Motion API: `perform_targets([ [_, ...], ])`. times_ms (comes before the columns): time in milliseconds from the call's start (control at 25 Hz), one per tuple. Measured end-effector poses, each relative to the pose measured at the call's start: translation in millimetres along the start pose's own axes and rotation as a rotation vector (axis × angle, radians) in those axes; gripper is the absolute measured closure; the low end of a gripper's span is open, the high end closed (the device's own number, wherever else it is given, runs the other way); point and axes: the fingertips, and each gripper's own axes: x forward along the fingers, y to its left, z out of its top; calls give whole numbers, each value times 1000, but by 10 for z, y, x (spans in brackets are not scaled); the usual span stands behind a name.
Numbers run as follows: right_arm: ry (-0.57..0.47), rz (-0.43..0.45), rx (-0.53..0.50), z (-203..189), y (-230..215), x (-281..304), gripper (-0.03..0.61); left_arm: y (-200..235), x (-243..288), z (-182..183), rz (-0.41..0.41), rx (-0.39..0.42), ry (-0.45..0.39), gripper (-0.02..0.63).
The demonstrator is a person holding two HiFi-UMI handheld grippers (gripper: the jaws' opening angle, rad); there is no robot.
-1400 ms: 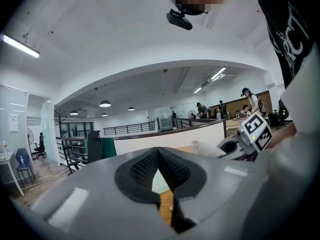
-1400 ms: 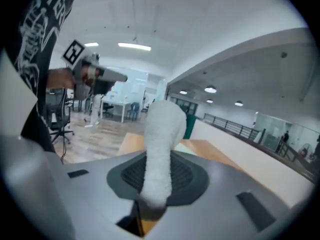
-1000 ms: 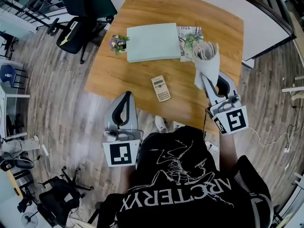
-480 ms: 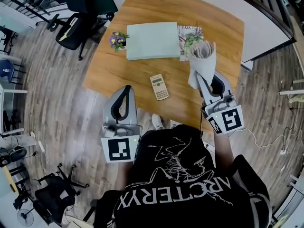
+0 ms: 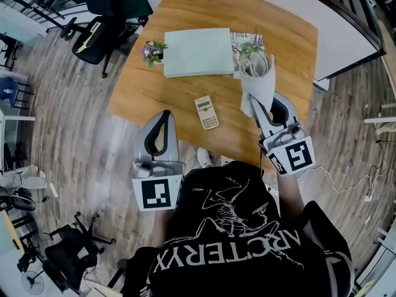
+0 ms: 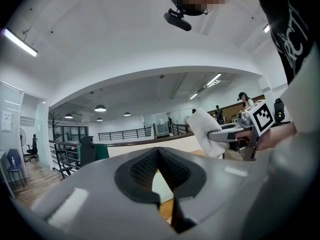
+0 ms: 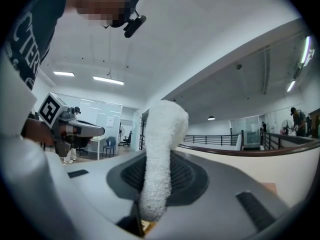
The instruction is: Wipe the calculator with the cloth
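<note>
Cloth (image 5: 258, 83), white and nubbly, is clamped between the jaws of the right hand-held gripper (image 5: 262, 112). In the right gripper view it stands up from between the dark ribbed pads as a thick fold and bends over at the top. From the head view the cloth bunches beyond the jaw tips, over the right part of the wooden worktop (image 5: 281, 36). It is apart from the calculator (image 5: 206, 113), which lies flat to its left, near the worktop's near edge, keys up. The left hand-held gripper (image 5: 163, 115) has its jaws together with nothing between them, their pads meeting at the tip. It is held at the near-left corner of the worktop, mostly over the plank floor (image 5: 80, 116), beside the calculator and not touching it. Farther back a pale green book (image 5: 199, 52) lies flat, with a small pot of purple flowers (image 5: 153, 53) at its left end. At its right end is a leafy plant (image 5: 250, 49) on a printed sheet (image 5: 242, 38). A black office chair (image 5: 93, 37) stands on the floor off the worktop's far-left side.
</note>
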Motion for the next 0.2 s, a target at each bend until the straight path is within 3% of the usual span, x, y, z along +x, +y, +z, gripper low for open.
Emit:
perform_targets([
  [200, 3, 1, 13, 7, -15, -10, 489, 4, 0, 22, 0, 3, 2, 606],
])
